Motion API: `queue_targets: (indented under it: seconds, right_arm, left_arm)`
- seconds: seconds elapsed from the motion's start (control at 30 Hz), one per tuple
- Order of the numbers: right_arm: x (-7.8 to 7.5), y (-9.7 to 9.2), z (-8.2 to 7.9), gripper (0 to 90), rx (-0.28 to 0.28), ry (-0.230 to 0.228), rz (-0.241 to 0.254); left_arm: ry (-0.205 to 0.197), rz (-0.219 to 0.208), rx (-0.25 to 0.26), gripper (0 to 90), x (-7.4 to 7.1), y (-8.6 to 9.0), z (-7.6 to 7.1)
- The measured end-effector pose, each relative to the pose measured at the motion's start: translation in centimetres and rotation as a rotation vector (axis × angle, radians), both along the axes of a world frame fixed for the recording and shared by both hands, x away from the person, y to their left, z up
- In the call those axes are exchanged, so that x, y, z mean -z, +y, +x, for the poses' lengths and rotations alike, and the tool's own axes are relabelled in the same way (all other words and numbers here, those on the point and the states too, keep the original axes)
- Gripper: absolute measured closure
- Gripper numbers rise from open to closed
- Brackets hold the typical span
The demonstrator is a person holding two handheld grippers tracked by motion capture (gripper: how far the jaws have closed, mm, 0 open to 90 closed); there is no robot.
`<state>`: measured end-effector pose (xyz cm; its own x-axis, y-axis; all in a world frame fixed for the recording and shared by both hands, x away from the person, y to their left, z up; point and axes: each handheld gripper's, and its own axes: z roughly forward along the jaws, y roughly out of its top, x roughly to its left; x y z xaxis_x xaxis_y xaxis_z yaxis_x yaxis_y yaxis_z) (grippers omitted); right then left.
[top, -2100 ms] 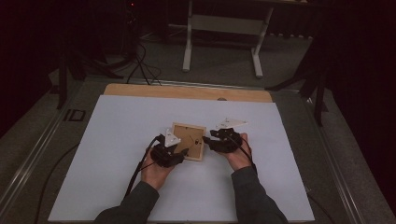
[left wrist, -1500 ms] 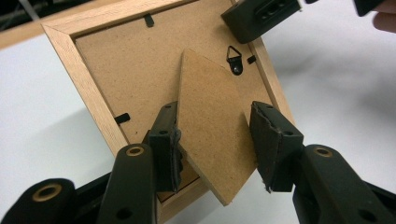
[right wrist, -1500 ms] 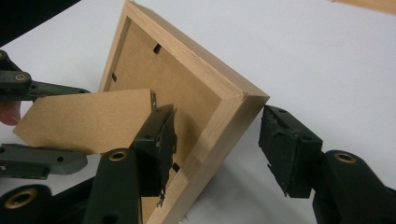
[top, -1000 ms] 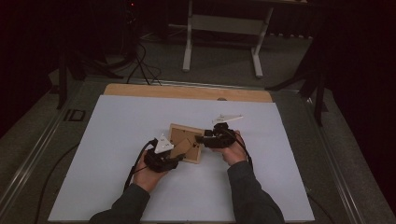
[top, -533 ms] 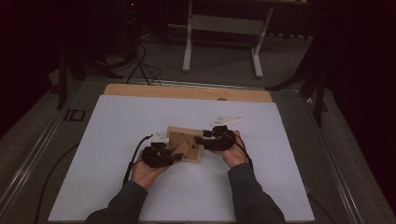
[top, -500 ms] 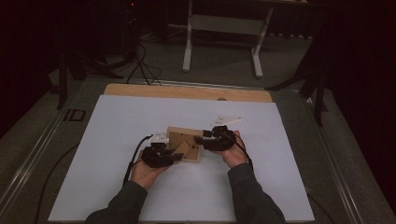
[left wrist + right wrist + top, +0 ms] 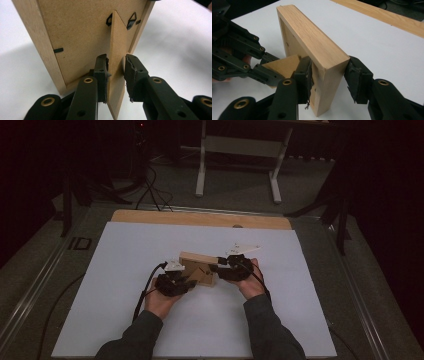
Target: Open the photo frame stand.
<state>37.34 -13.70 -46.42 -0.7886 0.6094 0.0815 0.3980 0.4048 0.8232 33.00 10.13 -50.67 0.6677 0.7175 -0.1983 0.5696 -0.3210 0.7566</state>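
Roughly mid-table, on the white table sheet point(image 7: 125, 270), a wooden picture frame point(image 7: 197, 266) stands upright on its lower edge w/ a gripper at each end. Its back faces the person: in the left gripper view the fibreboard back panel point(image 7: 82, 32) shows small black clips & a triangular hanger ring point(image 7: 131, 18). A thin fibreboard easel stand point(image 7: 116, 67) juts out from that back, edge-on to the cam.

Right gripper point(image 7: 329, 77) straddles the frame's thick wooden edge at the right end; jaws have just been closing, left pad touching the wood, right pad just beside it w/ a slight gap, so not clamped yet.

Left gripper point(image 7: 116, 75) has the stand between its jaws, partly closed; left pad is on the board, right pad looks just off it.
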Motion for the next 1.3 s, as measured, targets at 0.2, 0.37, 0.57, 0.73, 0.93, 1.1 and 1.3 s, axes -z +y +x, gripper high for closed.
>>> queue_targets:
  seconds: [0.2,0.37,0.57,0.73,0.93,1.1,1.3]
  right_arm:
    - [-0.2,0.6,-0.2,56.7,-0.017,-0.042,-0.053]
    - [-0.1,0.6,-0.1,56.5,-0.015,-0.037,-0.044]
    - [-0.1,0.6,-0.2,56.4,-0.016,-0.042,-0.047]
    - [-0.1,0.6,-0.8,55.8,-0.028,-0.041,-0.048]
    - [0.1,0.6,-1.3,55.6,-0.041,-0.045,-0.047]
    - [0.3,0.6,-1.7,55.2,-0.046,-0.043,-0.042]
    - [0.4,0.6,-2.2,54.6,-0.053,-0.046,-0.043]
  left_arm:
    - [-0.014,0.032,-0.016,73.5,0.3,-0.2,0.6]
    - [-0.044,0.011,-0.011,74.9,0.4,-0.1,0.7]
    - [-0.042,0.007,-0.009,75.0,0.6,0.0,0.7]
    - [-0.025,-0.012,-0.01,74.9,0.7,0.1,0.5]
    - [0.011,-0.065,-0.002,69.9,1.0,0.7,0.2]
    - [0.049,-0.105,0.005,68.5,1.3,1.1,0.0]
    - [0.064,-0.123,0.008,67.6,1.5,1.5,-0.2]
